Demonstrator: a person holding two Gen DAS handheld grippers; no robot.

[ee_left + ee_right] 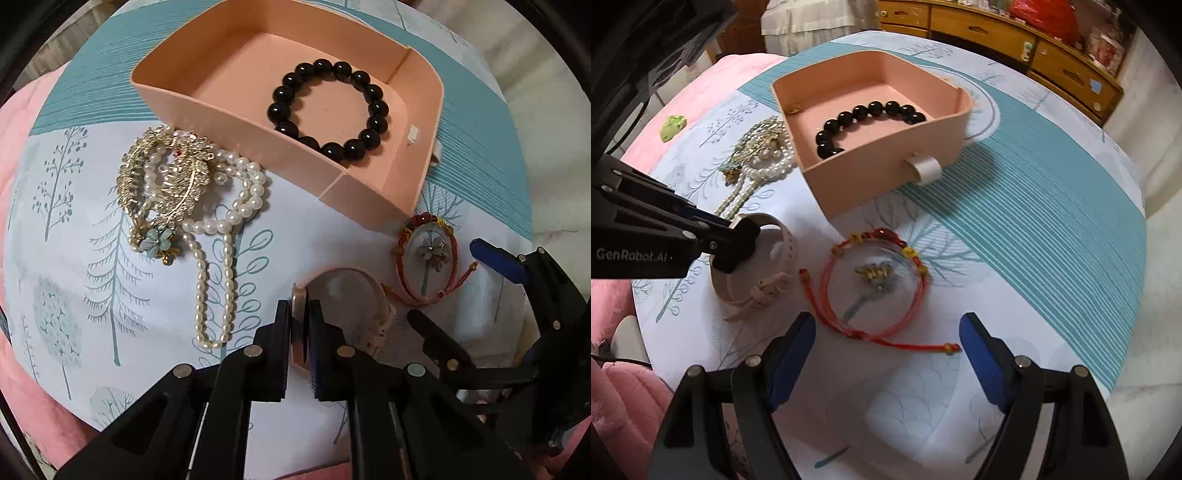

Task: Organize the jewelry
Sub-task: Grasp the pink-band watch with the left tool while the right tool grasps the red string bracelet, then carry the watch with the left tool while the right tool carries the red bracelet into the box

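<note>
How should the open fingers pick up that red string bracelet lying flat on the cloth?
Come straight down from above and pinch one side of the red string bracelet, probably the plain cord nearest the right gripper. It lies flat as a thin loop, so nothing stands up to grab from the side. One finger would go inside the loop, one outside, clear of the small flower charm in the middle.

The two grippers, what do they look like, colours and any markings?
Both are black angular frames with round silver pins. The right gripper has blue pads on its fingers. The left gripper has dark fingers, with white "GenRobot.AI" lettering on its side in the right wrist view.
</note>
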